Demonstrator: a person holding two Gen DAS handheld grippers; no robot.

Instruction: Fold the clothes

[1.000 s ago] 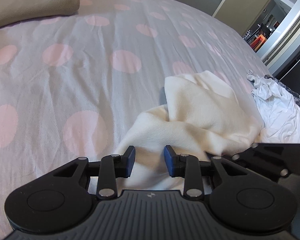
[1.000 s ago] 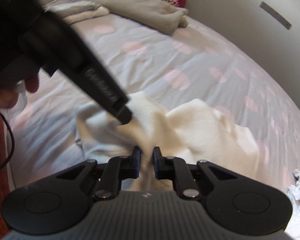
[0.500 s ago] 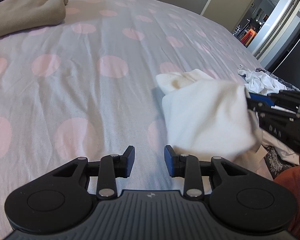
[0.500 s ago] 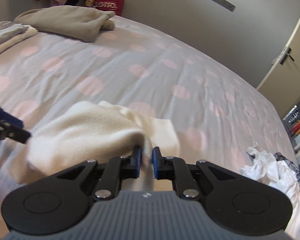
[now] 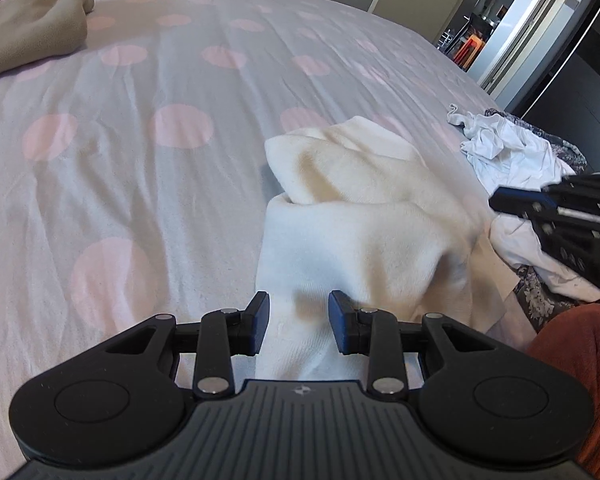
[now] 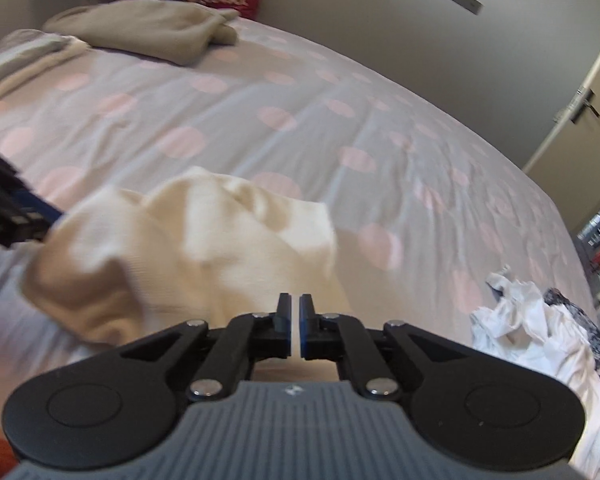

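Observation:
A cream knitted garment [image 5: 360,220] lies bunched on the dotted bedsheet [image 5: 140,140]. Its near end runs down between the fingers of my left gripper [image 5: 299,322], which stands open; the pads do not press the cloth. In the right wrist view the garment [image 6: 204,240] is blurred and spreads just beyond my right gripper [image 6: 295,320], whose jaws have come together to a thin slit. No cloth shows clearly inside that slit. Seen from the left wrist, the right gripper [image 5: 512,200] hovers at the garment's right edge. The left gripper [image 6: 28,208] shows dark at the left edge.
A beige garment [image 6: 152,32] lies at the far end of the bed beside a folded pale pile [image 6: 20,52]. Crumpled white clothes [image 5: 508,152] sit on patterned fabric at the bed's right edge. A rust-coloured sleeve [image 5: 580,360] is at lower right. A door [image 6: 580,120] stands beyond.
The right gripper carried the cream garment up and to the right, away from the left gripper. The cloth now sags back between the left fingers. The right jaws have narrowed.

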